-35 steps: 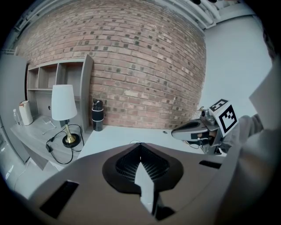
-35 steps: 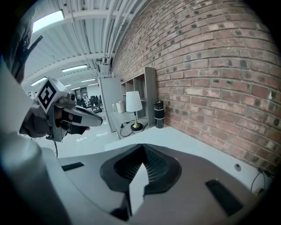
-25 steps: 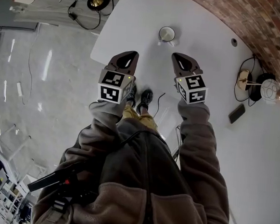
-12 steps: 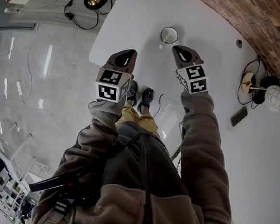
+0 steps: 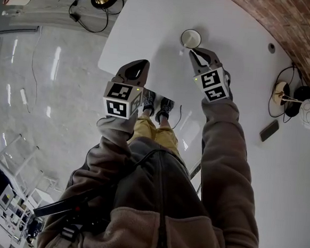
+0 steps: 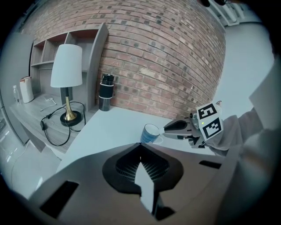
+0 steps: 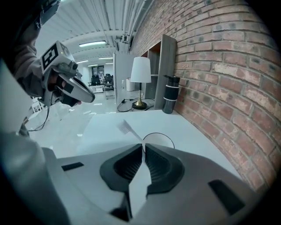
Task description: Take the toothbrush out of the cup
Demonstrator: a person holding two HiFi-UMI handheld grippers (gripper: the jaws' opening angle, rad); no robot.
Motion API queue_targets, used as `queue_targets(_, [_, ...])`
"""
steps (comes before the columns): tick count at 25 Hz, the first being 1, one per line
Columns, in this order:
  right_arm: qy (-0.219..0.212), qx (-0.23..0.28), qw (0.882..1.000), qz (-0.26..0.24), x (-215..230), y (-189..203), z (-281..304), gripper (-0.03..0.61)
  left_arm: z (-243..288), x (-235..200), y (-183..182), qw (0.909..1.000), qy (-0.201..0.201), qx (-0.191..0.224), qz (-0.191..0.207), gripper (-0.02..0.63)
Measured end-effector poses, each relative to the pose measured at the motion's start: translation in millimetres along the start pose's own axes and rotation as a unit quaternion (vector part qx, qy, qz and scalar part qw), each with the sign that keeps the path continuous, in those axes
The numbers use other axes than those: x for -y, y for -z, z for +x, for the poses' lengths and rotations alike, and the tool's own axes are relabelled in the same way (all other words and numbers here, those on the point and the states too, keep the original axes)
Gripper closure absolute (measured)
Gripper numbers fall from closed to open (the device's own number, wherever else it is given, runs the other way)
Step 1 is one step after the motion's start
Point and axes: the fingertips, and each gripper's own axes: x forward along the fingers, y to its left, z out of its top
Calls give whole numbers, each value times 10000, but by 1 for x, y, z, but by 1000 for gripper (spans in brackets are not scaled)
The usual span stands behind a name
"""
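A white cup (image 5: 191, 38) with a blue outside (image 6: 150, 133) stands on the white table (image 5: 152, 19). A white toothbrush (image 7: 125, 128) leans out of the cup (image 7: 158, 138), bristles up and to the left. Its handle runs down into the narrow slit between the tips of my right gripper (image 7: 143, 145), which is shut on it at the cup's near rim (image 5: 193, 52). My left gripper (image 5: 141, 64) hovers shut and empty over the table's near edge, well left of the cup (image 6: 140, 145). The cup's inside is hidden.
A brick wall (image 7: 219, 66) runs along the table's far side. A black tumbler (image 6: 105, 92) and a white-shaded lamp (image 6: 66, 85) with cables stand beyond the table's end. A dark phone (image 5: 269, 130) lies at the right. The table's near edge (image 5: 103, 63) drops to the floor.
My right gripper has moved forward to the cup's rim and now sits at the toothbrush handle. The left gripper has stayed about where it was.
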Motion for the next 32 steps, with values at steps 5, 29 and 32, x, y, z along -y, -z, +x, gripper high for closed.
queue_targets(5, [-101,-11,9986,-513,-3,-1,13,517,1,-5,11,9999,-12,-118,-20,609])
queue_targets(29, [529,507,9961,-497,19,-45,8,531,-10,-14,11,9999,-44,-112,-33,609])
queue_targets(32, [737,802,9939,-197,25,-68,-20,531,-16,-6,-3,10000,-1,22,-7,609])
